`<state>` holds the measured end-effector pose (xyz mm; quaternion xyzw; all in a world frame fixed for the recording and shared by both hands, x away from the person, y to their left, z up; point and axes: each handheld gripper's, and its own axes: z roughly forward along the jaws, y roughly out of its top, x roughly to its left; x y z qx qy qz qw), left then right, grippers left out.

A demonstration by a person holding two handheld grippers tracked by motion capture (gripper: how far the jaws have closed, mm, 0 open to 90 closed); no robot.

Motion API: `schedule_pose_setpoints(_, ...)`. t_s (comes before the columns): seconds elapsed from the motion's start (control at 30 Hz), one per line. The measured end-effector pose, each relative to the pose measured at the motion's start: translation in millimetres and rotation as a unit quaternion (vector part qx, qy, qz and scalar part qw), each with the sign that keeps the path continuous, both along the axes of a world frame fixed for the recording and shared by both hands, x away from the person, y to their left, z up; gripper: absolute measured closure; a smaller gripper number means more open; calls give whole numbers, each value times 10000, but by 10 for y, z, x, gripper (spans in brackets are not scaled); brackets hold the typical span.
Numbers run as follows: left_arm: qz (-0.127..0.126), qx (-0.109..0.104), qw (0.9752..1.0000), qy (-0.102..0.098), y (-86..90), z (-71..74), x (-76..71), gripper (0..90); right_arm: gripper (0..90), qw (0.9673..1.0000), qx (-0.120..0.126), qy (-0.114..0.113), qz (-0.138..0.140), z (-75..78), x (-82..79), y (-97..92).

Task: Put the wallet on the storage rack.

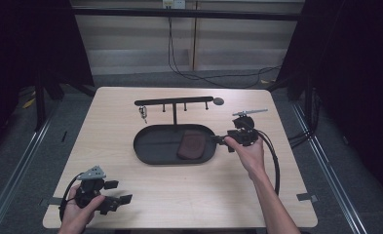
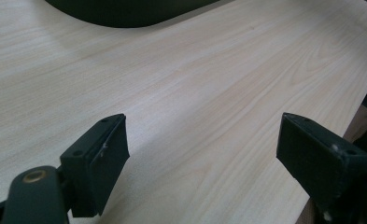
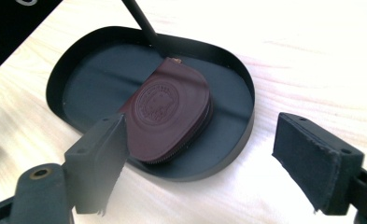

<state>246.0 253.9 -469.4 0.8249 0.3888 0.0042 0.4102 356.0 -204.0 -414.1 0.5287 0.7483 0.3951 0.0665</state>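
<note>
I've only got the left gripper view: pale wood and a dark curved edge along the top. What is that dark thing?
Observer: It's the rim of a black oval tray that sits in the middle of the table.
Operator: Is anything in it?
Observer: A dark red pouch with a round embossed stamp lies flat in the tray's right half.
Operator: And where is the other hand?
Observer: The right tongs are at the tray's right end, pointing at the pouch, open with nothing between them.
</note>
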Motion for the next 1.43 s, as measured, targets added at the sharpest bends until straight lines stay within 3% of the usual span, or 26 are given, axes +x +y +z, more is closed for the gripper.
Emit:
schedule_pose_setpoints(0.33,113,-39,9999,10,12,2,4,173,177,9997,49,-218,-18,15,-301,-128)
schedule_pose_setpoints(0.47,107,-52,9999,20,13,0,6,173,175,9998,-36,-187,-50,-65,-440,-227)
schedule_pose_setpoints(0.8,146,-58,9999,25,23,-7,14,173,170,9997,47,-204,-131,-222,-771,-465)
schedule_pose_setpoints(1.03,148,-109,9998,14,19,-5,14,172,170,9995,-73,-222,-206,-343,-1059,-601)
schedule_pose_setpoints(1.1,134,-119,9998,-19,16,-8,13,171,170,9989,-311,-244,-262,-389,-1142,-639)
schedule_pose_setpoints(1.17,204,-91,9997,-54,10,-11,4,171,174,9987,-387,-223,-263,-436,-1199,-667)
schedule_pose_setpoints(1.33,280,-51,9996,-77,2,-24,14,171,186,9978,-479,-245,-393,-553,-1297,-734)
schedule_pose_setpoints(1.43,351,-31,9994,-61,-1,-34,17,171,182,9976,-474,-143,-477,-623,-1302,-763)
